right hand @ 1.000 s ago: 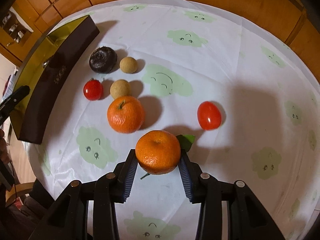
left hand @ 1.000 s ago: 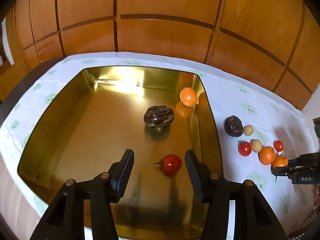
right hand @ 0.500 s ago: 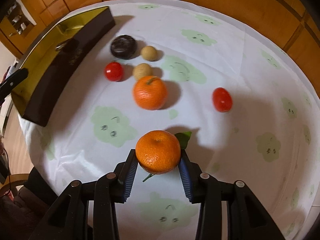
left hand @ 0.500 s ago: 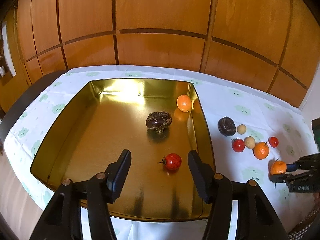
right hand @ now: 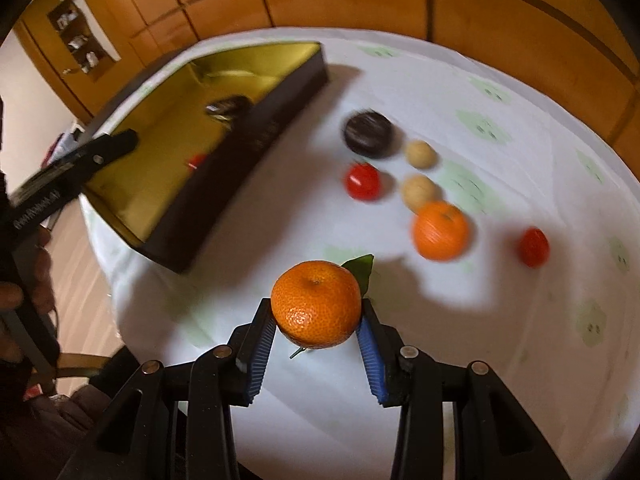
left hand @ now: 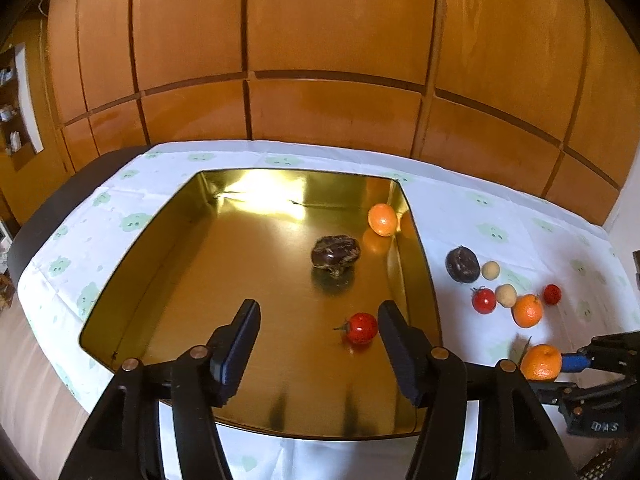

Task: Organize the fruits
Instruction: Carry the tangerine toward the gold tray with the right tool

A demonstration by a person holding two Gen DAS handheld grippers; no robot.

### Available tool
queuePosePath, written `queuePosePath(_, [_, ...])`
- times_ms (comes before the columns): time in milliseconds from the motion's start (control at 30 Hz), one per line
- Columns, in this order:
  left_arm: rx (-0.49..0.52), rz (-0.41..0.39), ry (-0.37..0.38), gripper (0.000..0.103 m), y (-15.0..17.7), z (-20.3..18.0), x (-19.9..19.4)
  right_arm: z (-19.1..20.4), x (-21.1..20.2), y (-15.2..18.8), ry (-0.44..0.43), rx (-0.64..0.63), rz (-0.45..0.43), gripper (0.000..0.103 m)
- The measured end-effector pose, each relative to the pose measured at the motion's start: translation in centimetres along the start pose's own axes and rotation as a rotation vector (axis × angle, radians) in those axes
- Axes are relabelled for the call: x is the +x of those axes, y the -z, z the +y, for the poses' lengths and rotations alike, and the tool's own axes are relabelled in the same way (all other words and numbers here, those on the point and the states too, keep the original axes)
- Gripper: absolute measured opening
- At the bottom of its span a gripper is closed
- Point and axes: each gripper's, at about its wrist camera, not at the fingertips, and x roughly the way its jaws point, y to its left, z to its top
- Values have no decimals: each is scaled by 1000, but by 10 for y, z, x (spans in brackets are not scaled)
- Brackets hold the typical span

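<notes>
Your right gripper is clamped on the round orange mandarin with a green leaf, held above the white patterned tablecloth, short of the gold-lined rectangular tray. Left gripper hangs spread wide and empty over the tray. Risks: mandarin clipping the tray's dark wall, or rolling into the red tomato if released high.

Wood-panelled wall, patterned tablecloth, wall shelf.
</notes>
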Motion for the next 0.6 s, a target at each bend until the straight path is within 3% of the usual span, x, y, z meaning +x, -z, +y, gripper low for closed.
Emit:
queuePosePath(333, [-15, -53, -61, 66, -1, 16, -13, 31, 2, -51, -90, -69, -99, 41])
queuePosePath(600, [-17, -78, -96, 66, 0, 24, -18, 64, 9, -68, -94, -151, -102, 41])
